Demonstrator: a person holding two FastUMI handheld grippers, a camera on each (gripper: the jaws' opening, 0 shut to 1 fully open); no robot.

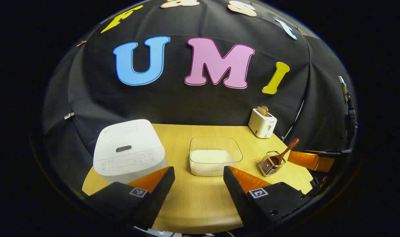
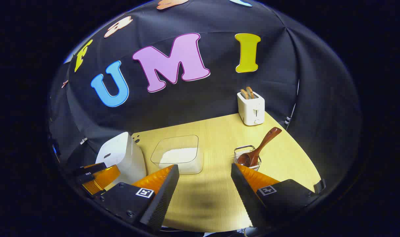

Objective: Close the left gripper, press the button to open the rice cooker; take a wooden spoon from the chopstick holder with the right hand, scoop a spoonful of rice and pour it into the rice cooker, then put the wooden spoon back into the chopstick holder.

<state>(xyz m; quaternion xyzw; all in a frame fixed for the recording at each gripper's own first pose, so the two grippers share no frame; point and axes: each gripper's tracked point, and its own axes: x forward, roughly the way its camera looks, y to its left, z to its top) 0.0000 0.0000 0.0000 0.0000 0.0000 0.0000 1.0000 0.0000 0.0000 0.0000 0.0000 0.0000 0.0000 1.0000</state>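
In the left gripper view, the left tool [image 1: 199,177] is hovering above the pale wooden tabletop [image 1: 200,204] with its fingers spread wide and gripping nothing. The white rice cooker with its lid down [image 1: 129,149] is sitting ahead to the left, its dark oval button [image 1: 123,148] facing up; the clear plastic tub of white rice [image 1: 215,158] is standing just beside it. For this step, the fingers should first be pressed together, then brought squarely down on the button. In the right gripper view, the right tool [image 2: 205,176] is likewise waiting spread and empty. The brown wooden spoon [image 2: 257,148] is leaning in the wire chopstick holder [image 2: 247,157] just ahead. A white toaster [image 2: 251,107] is standing at the tabletop's far edge, against the black cloth wall [image 2: 193,102].
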